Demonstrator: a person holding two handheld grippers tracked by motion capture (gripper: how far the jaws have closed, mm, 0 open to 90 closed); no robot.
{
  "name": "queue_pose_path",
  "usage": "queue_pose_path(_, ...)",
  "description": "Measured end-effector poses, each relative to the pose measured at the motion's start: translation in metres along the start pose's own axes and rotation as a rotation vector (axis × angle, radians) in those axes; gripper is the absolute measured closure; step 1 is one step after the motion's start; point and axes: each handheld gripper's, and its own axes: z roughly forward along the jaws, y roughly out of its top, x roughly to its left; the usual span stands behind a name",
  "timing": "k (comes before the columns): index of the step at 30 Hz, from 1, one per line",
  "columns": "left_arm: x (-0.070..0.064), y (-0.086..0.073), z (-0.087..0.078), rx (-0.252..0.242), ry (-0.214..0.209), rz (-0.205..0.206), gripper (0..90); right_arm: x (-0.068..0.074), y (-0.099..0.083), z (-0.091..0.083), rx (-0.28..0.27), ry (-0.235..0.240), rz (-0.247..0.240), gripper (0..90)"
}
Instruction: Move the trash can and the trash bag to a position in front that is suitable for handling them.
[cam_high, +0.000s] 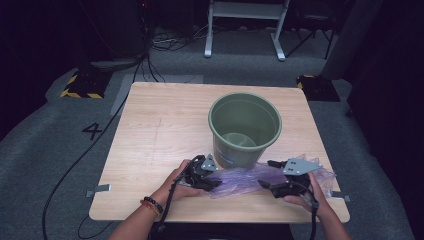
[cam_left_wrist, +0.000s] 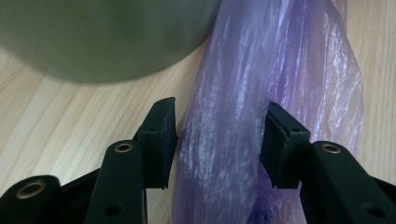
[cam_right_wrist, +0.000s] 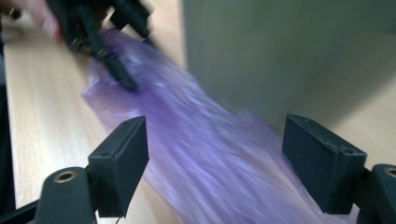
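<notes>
A light wooden table (cam_high: 150, 130) stands on grey carpet in a dark room. The crumpled purple plastic bag (cam_high: 245, 179) lies at 6 o'clock of the round green plastic bucket (cam_high: 244, 129). The left gripper (cam_left_wrist: 219, 140) straddles the bag, jaws apart, one pad touching; the right gripper (cam_right_wrist: 215, 161) gapes wide above it

Lit tabletop in a dark room; sharpness varies between views.
In the high view, overhead light falls on the table (cam_high: 150, 130) while the surroundings stay dim and slightly soft. In the left gripper view, the bucket (cam_left_wrist: 102, 37) is out of focus and the plastic bag (cam_left_wrist: 261, 84) glints. In the right gripper view, motion blur smears bag and bucket.
</notes>
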Motion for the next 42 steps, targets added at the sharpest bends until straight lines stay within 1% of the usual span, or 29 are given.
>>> queue_pose_path(1,-0.001,0.001,0.001,0.001,0.000,-0.002,50.4,0.002,-0.001,0.007,0.017,0.011,-0.009,23.7)
queue_pose_path(2,-0.001,0.002,0.002,-0.003,-0.001,-0.001,49.5,0.004,-0.003,0.020,0.044,0.022,-0.009,23.6)
queue_pose_path(3,-0.001,0.003,0.003,-0.005,-0.003,0.000,49.5,0.004,-0.003,0.020,0.044,0.022,-0.009,23.6)
queue_pose_path(4,-0.001,0.003,0.004,-0.008,-0.004,-0.002,48.4,0.005,-0.007,0.032,0.072,0.031,-0.016,23.1)
queue_pose_path(6,-0.001,0.004,0.005,-0.011,-0.005,-0.004,47.6,0.005,-0.008,0.037,0.086,0.028,-0.022,23.0)
queue_pose_path(7,-0.001,0.004,0.005,-0.015,-0.005,-0.005,47.2,0.004,-0.012,0.046,0.109,0.029,-0.022,22.5)
queue_pose_path(8,0.000,0.004,0.006,-0.021,-0.020,-0.012,46.3,0.003,-0.013,0.050,0.122,0.024,-0.019,22.5)
queue_pose_path(11,0.000,0.004,0.006,-0.022,-0.025,-0.015,44.7,-0.001,-0.017,0.056,0.132,0.033,-0.012,22.2)
queue_pose_path(12,0.000,0.003,0.005,-0.022,-0.019,-0.016,40.7,-0.002,-0.020,0.060,0.147,0.031,-0.008,21.6)
queue_pose_path(14,0.001,0.003,0.004,-0.028,-0.020,-0.018,38.1,-0.003,-0.020,0.061,0.148,0.036,-0.004,21.5)
queue_pose_path(15,0.002,0.002,-0.001,-0.055,-0.008,-0.030,36.3,-0.003,-0.019,0.061,0.150,0.038,-0.005,21.8)
queue_pose_path(16,0.003,0.002,-0.004,-0.063,-0.007,-0.036,34.7,-0.003,-0.020,0.061,0.150,0.043,0.001,22.3)
queue_pose_path(18,0.004,0.002,-0.008,-0.072,-0.005,-0.047,28.9,-0.005,-0.020,0.060,0.151,0.070,0.010,28.3)
queue_pose_path(19,0.004,0.001,-0.012,-0.080,0.004,-0.051,26.7,-0.005,-0.021,0.059,0.150,0.082,0.013,31.3)
queue_pose_path(20,0.005,0.000,-0.017,-0.089,0.019,-0.059,26.7,-0.005,-0.021,0.059,0.150,0.082,0.013,31.3)
queue_pose_path(23,0.007,-0.008,-0.032,-0.113,0.029,-0.075,22.9,-0.006,-0.022,0.056,0.139,0.092,0.012,47.1)
queue_pose_path(25,0.009,-0.015,-0.041,-0.115,0.068,-0.085,20.9,-0.008,-0.023,0.054,0.129,0.084,0.018,57.8)
queue_pose_path(26,0.010,-0.025,-0.047,-0.129,0.086,-0.095,20.1,-0.009,-0.025,0.052,0.123,0.075,0.022,67.1)
queue_pose_path(27,0.010,-0.025,-0.047,-0.129,0.086,-0.095,19.3,-0.009,-0.025,0.052,0.123,0.075,0.022,67.1)
queue_pose_path(28,0.011,-0.033,-0.052,-0.130,0.115,-0.099,18.2,-0.008,-0.025,0.052,0.119,0.072,0.020,73.7)
queue_pose_path(29,0.011,-0.033,-0.052,-0.130,0.115,-0.099,18.1,-0.008,-0.025,0.052,0.119,0.072,0.020,73.7)
queue_pose_path(30,0.015,-0.040,-0.058,-0.132,0.132,-0.111,18.2,-0.008,-0.025,0.052,0.117,0.067,0.020,78.8)
queue_pose_path(32,0.020,-0.046,-0.062,-0.139,0.153,-0.135,17.9,-0.008,-0.025,0.052,0.115,0.062,0.019,82.4)
queue_pose_path(33,0.020,-0.046,-0.062,-0.139,0.153,-0.135,18.4,-0.008,-0.025,0.052,0.115,0.062,0.019,82.4)
queue_pose_path(36,0.026,-0.054,-0.065,-0.135,0.168,-0.161,18.4,-0.008,-0.025,0.053,0.112,0.042,0.017,84.1)
queue_pose_path(39,0.027,-0.061,-0.066,-0.101,0.190,-0.154,18.6,-0.008,-0.023,0.055,0.110,0.020,0.017,85.6)
queue_pose_path(40,0.027,-0.066,-0.069,-0.091,0.199,-0.162,18.6,-0.009,-0.023,0.057,0.106,0.007,0.017,86.6)
queue_pose_path(41,0.027,-0.066,-0.069,-0.091,0.199,-0.162,18.6,-0.009,-0.023,0.057,0.106,0.007,0.017,86.6)
queue_pose_path(42,0.030,-0.073,-0.075,-0.106,0.206,-0.184,18.6,-0.010,-0.022,0.057,0.102,0.008,0.022,86.9)
